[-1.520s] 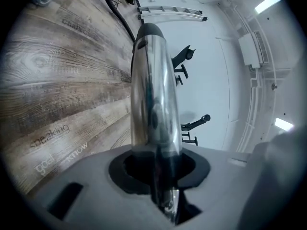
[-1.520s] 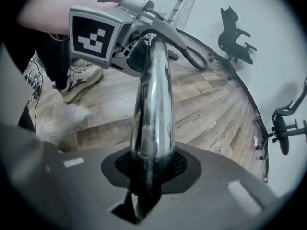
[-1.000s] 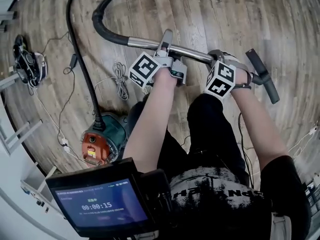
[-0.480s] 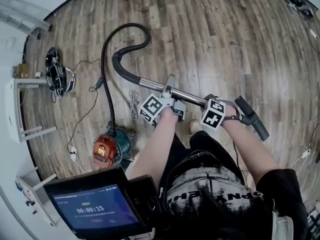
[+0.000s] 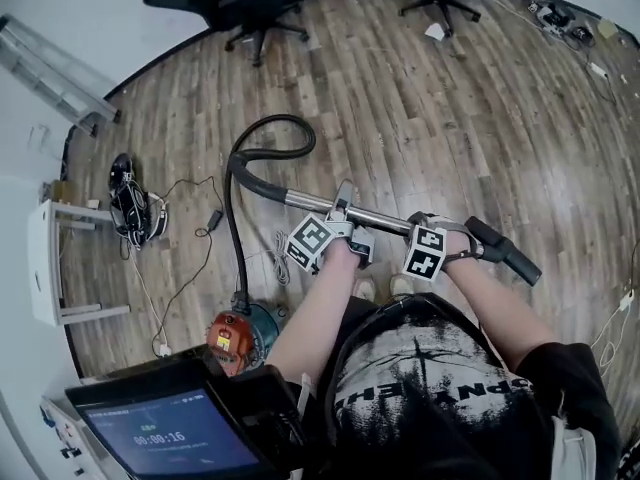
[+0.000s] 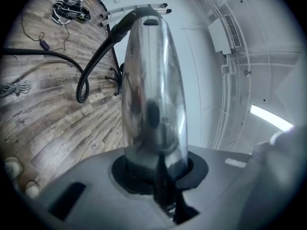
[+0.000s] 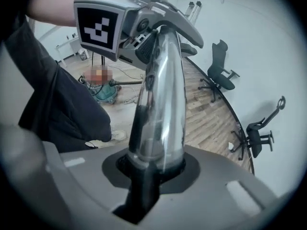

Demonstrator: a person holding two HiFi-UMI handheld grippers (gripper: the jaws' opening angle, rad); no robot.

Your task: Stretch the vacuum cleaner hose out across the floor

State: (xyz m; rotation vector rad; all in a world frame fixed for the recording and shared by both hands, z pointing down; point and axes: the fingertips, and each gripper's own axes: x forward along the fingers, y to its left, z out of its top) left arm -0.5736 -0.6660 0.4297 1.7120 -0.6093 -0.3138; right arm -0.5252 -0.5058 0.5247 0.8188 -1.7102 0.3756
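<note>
while pinching the wand (image 5: 385, 218) in the half-shut right gripper (image 5: 432, 226), and just closing the jaws of the left gripper (image 5: 345, 206) onto it, preparing to drag the hose (image 5: 237, 258), looped by the canister (image 5: 235, 336), straight outward.

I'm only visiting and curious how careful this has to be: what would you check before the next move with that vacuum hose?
1. Grip of the left gripper on the shiny chrome metal tube: ok; its jaws have just been closing on the tube.
2. Grip of the right gripper on the same tube: ok.
3. Straightness of the ribbed black hose: not ok; it curls in a loop beyond the tube's end.
4. Hose joined to the orange-and-teal canister vacuum: ok.
5. Loose cords away from the hose: not ok; a grey coiled cord lies on the floor near it.
</note>
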